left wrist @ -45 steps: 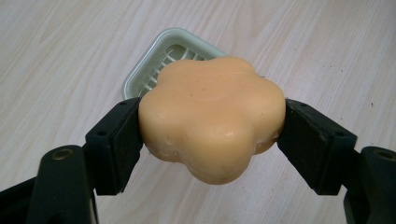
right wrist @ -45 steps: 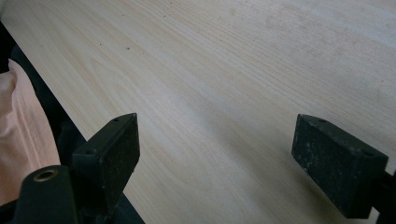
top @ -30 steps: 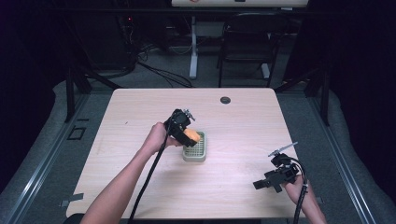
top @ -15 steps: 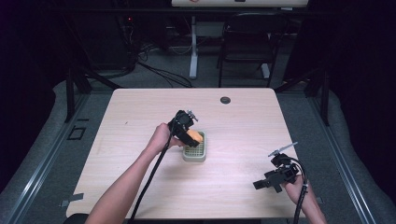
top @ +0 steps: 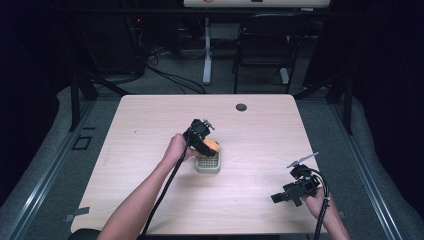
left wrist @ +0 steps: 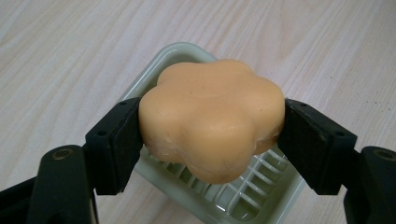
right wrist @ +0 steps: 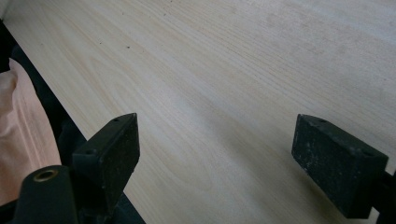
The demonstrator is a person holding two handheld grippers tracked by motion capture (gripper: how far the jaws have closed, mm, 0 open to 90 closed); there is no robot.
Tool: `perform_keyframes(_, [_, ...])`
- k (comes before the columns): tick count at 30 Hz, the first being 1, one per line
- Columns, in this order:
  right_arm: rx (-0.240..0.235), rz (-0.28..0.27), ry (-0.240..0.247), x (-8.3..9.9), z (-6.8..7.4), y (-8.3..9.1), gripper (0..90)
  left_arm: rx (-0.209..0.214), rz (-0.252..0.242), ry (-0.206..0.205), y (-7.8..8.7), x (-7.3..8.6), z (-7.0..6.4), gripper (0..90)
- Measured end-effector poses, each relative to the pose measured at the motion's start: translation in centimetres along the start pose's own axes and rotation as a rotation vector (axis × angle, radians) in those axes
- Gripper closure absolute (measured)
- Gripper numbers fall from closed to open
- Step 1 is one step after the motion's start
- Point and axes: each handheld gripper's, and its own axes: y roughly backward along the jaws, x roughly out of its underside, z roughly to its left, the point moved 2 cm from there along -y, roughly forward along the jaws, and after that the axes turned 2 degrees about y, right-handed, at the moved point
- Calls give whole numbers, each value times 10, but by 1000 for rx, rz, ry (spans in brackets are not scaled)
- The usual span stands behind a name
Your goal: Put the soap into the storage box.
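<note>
While the left gripper point(top: 206, 141) hangs over the middle of the pale wooden worktop point(top: 150, 130), its two black jaws are pressed against opposite sides of a flower-shaped peach-coloured soap bar point(left wrist: 212, 116). The soap is held just above a pale green slatted soap dish point(left wrist: 243, 196) that stands on the worktop, and in the left gripper view it hides most of the dish, leaving the far rim and the near slats visible. Whether the soap touches the dish cannot be told.

The right gripper point(top: 287, 194) sits near the worktop's near right corner, well apart from the dish, with its jaws spread wide and nothing between them; the right gripper view shows bare wood grain in the gap. A small dark round grommet point(top: 241, 107) lies near the far edge of the worktop. Beyond it stand a dark chair point(top: 265, 47) and a white stand leg point(top: 206, 50), with cables on the floor.
</note>
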Motion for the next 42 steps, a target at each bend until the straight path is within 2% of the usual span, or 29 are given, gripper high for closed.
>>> perform_keyframes(7, [1,-2,1,0,0,0,150,-4,10,7,-6,6,0,252])
perform_keyframes(13, [1,-6,-6,0,1,-1,150,-11,-1,15,-7,8,0,252])
perform_keyframes(21, [1,4,1,0,0,-1,150,-10,15,31,-7,15,-1,251])
perform_keyframes(29, [-2,5,-3,0,0,-1,150,-49,26,16,-8,16,-6,250])
perform_keyframes(33, [-2,4,-4,0,0,-2,150,-52,29,10,-8,17,-6,248])
perform_keyframes(42, [0,5,0,0,0,-2,150,-87,48,-10,-9,16,-9,233])
